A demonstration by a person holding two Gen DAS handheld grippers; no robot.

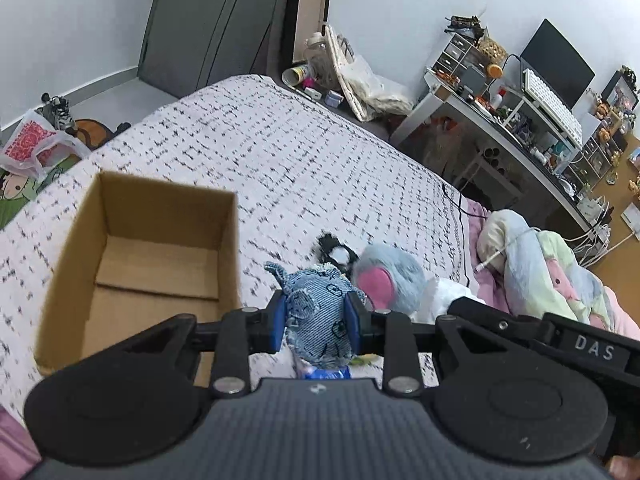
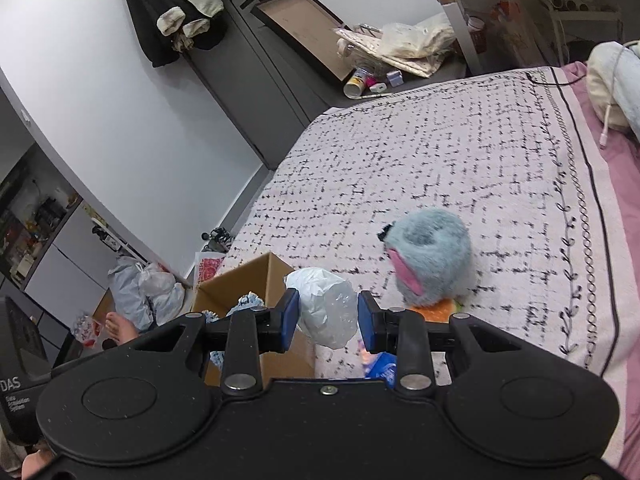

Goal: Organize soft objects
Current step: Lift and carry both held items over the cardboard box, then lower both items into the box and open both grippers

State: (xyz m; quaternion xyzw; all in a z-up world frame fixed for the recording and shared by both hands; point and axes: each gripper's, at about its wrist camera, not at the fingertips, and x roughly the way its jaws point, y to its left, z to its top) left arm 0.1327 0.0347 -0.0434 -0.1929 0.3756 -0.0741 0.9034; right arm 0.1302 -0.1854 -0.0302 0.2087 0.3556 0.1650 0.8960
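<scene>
My left gripper (image 1: pixel 316 316) is shut on a blue denim soft toy (image 1: pixel 318 320), lifted just right of the open cardboard box (image 1: pixel 156 196), whose inside shows bare. My right gripper (image 2: pixel 328 316) is shut on a white plastic-wrapped soft bundle (image 2: pixel 326 306), held near the box's corner (image 2: pixel 248 276). A fluffy grey-blue plush with a pink ear (image 1: pixel 386 278) (image 2: pixel 430 254) lies on the bedspread beyond both grippers. A small black-and-white plush (image 1: pixel 336 252) lies behind the denim toy. An orange piece (image 2: pixel 434 308) peeks from under the grey plush.
The patterned bedspread (image 1: pixel 280 152) stretches far ahead. A pastel blanket and pillow (image 1: pixel 540 264) lie at the right, with a cluttered desk (image 1: pixel 520 120) beyond. Plastic bags (image 2: pixel 144 292) and a person's bare foot (image 2: pixel 120 326) are on the floor left of the bed.
</scene>
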